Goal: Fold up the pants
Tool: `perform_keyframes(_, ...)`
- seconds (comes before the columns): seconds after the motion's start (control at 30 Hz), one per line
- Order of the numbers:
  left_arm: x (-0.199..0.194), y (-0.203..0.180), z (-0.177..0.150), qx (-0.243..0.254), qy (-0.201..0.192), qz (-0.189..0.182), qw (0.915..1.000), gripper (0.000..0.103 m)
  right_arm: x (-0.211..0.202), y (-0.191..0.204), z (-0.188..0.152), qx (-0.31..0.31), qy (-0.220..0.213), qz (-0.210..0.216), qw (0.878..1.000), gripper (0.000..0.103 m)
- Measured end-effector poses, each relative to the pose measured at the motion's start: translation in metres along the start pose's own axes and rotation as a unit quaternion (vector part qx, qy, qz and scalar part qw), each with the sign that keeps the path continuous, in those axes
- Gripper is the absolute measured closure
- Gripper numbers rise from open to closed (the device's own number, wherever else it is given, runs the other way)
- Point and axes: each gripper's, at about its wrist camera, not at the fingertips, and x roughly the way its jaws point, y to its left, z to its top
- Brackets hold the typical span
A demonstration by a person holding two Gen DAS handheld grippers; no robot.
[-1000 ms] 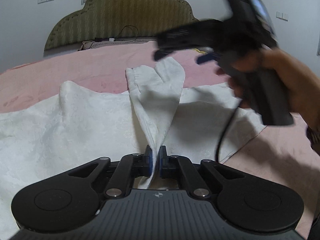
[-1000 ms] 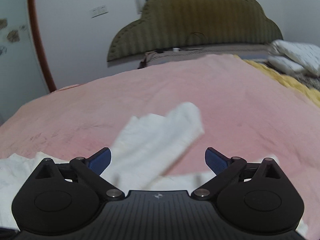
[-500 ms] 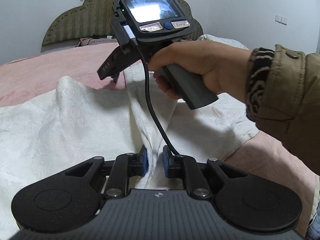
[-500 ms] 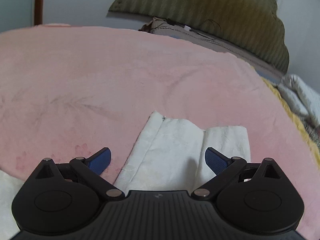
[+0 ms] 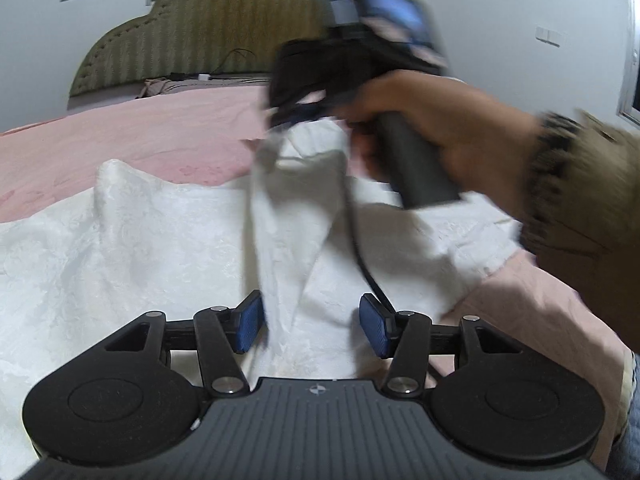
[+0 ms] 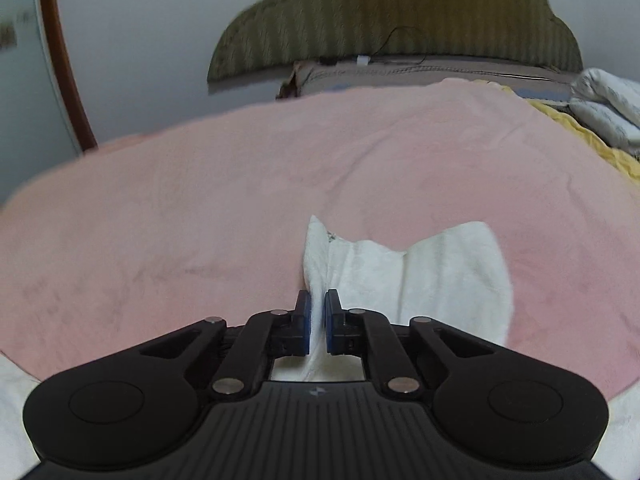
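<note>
Pants (image 5: 160, 240) are lying spread across the pink bed (image 5: 120, 144), one lifted strip running lengthwise away from the left claw (image 5: 312, 324), which is sitting released with the strip between its pads. Farther along, the right claw (image 6: 317, 320) is clenching the strip's far end, so it is nearer the cloth's edge. Beyond, a padded headboard (image 6: 400, 12) is standing against the white wall (image 6: 140, 40).
</note>
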Motion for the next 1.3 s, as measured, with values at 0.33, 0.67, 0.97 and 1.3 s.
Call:
perform_keyframes(0.33,0.016,-0.013,0.014,0.028,0.004,0.073,0.9970,0.068,-0.081,-0.106,-0.034,0.131,-0.043,0.041,0.990,0.096)
perform_keyframes(0.67,0.019,-0.031,0.010,0.088,0.000,0.088,0.9922,0.077,-0.044,-0.152,-0.058,0.267,-0.022,0.099,0.958,0.063)
perform_keyframes(0.97,0.011,-0.036,0.009,0.093,-0.013,0.088,0.9917,0.092,-0.041,-0.163,-0.035,0.306,-0.047,0.107,0.945,0.096)
perform_keyframes(1.3,-0.019,-0.066,-0.011,0.192,-0.043,0.059,0.9787,0.092,-0.168,-0.190,-0.059,0.204,-0.074,0.005,0.976,0.096)
